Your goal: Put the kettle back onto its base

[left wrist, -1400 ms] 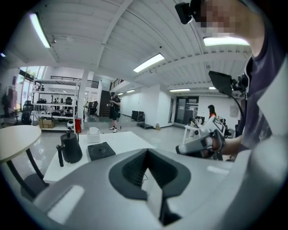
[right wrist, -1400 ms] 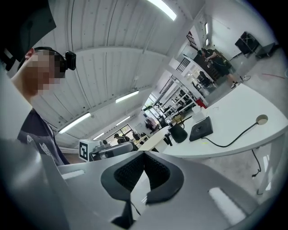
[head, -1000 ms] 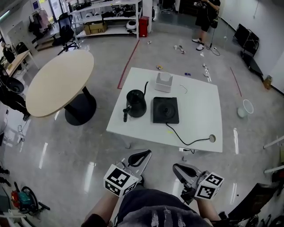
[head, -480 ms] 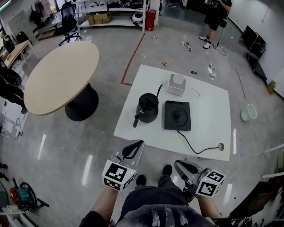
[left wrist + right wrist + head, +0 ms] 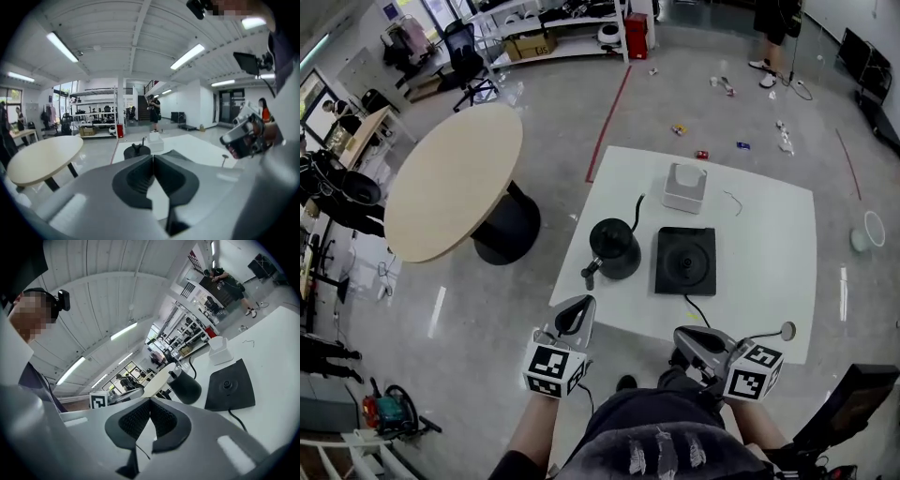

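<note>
A black gooseneck kettle [image 5: 614, 248] stands on the white square table [image 5: 769, 253], just left of its flat black square base [image 5: 685, 261]. The base's cord [image 5: 703, 314] runs toward the near edge. In the right gripper view the kettle [image 5: 185, 386] and base [image 5: 230, 385] lie ahead on the tabletop. The kettle [image 5: 137, 151] also shows small and distant in the left gripper view. My left gripper [image 5: 574, 317] and right gripper [image 5: 701, 340] hover in front of the table's near edge, both shut and empty, well short of the kettle.
A white box [image 5: 684, 187] stands behind the base. A round beige table [image 5: 455, 178] on a black pedestal stands to the left. A red floor line [image 5: 607, 122], shelving, chairs, floor clutter and a standing person [image 5: 773, 33] lie beyond. A white bucket [image 5: 868, 230] sits to the right.
The table, kettle and base have come closer in the head view as I walk up. Both grippers moved forward toward the table's near edge and stayed shut.
</note>
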A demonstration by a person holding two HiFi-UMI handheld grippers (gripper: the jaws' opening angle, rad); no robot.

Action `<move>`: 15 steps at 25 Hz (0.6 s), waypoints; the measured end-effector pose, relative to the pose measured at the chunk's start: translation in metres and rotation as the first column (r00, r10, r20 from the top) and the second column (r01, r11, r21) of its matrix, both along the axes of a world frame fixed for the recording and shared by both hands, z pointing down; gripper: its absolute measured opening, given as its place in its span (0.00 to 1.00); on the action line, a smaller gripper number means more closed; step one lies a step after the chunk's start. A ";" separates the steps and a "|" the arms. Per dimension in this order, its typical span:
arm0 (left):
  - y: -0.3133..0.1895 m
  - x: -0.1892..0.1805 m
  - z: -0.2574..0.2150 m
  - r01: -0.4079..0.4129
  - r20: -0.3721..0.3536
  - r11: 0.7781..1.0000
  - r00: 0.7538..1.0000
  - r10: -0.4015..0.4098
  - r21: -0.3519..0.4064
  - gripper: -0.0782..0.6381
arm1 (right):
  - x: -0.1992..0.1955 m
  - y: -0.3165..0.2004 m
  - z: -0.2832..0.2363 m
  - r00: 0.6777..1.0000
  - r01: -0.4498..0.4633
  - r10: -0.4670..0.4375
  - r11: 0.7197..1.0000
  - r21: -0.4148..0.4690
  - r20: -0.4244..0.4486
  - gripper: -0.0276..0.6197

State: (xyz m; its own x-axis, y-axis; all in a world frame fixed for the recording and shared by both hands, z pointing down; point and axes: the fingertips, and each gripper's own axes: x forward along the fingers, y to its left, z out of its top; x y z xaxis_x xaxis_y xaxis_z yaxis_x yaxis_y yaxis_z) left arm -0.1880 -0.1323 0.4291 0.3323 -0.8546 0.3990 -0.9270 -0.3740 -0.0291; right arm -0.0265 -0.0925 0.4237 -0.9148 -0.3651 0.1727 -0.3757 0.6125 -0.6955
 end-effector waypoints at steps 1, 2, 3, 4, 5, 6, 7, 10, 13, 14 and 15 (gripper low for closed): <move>-0.008 -0.001 0.009 0.010 0.054 1.000 0.999 -0.009 -0.030 0.15 | 0.005 -0.007 0.002 1.000 0.011 -0.011 1.000 -0.003 0.015 0.04; -0.016 -0.004 0.018 0.025 0.100 0.998 0.995 -0.018 -0.063 0.39 | 0.010 -0.013 0.004 0.999 0.023 -0.023 1.000 -0.010 0.026 0.04; -0.024 -0.007 0.027 0.047 0.136 0.995 0.990 -0.035 -0.090 0.55 | 0.017 -0.019 0.008 0.999 0.035 -0.034 0.999 -0.021 0.033 0.04; -0.032 -0.012 0.034 0.077 0.164 0.991 0.985 -0.058 -0.108 0.56 | 0.024 -0.024 0.011 0.998 0.048 -0.046 0.998 -0.032 0.036 0.04; -0.039 -0.018 0.041 0.108 0.186 0.987 0.979 -0.084 -0.121 0.58 | 0.031 -0.029 0.015 0.998 0.061 -0.059 0.997 -0.041 0.037 0.04; -0.047 -0.024 0.048 0.135 0.203 0.982 0.973 -0.106 -0.135 0.59 | 0.038 -0.034 0.019 0.997 0.075 -0.073 0.996 -0.046 0.036 0.04; -0.054 -0.030 0.056 0.154 0.220 0.976 0.968 -0.119 -0.152 0.59 | 0.044 -0.039 0.022 0.996 0.089 -0.087 0.995 -0.047 0.034 0.04; -0.070 -0.041 0.088 0.175 0.270 0.958 0.956 -0.111 -0.226 0.59 | 0.056 -0.053 0.023 0.993 0.118 -0.118 0.993 -0.030 0.022 0.04; -0.077 -0.048 0.119 0.158 0.297 0.940 0.953 -0.065 -0.302 0.59 | 0.065 -0.067 0.019 0.995 0.103 -0.102 0.995 -0.021 0.022 0.04; -0.080 -0.049 0.126 0.144 0.308 0.939 0.950 -0.043 -0.313 0.59 | 0.067 -0.071 0.019 0.996 0.093 -0.092 0.995 -0.023 0.022 0.04; -0.084 -0.048 0.132 0.126 0.322 0.940 0.947 -0.018 -0.318 0.59 | 0.068 -0.074 0.020 0.996 0.084 -0.083 0.996 -0.027 0.019 0.04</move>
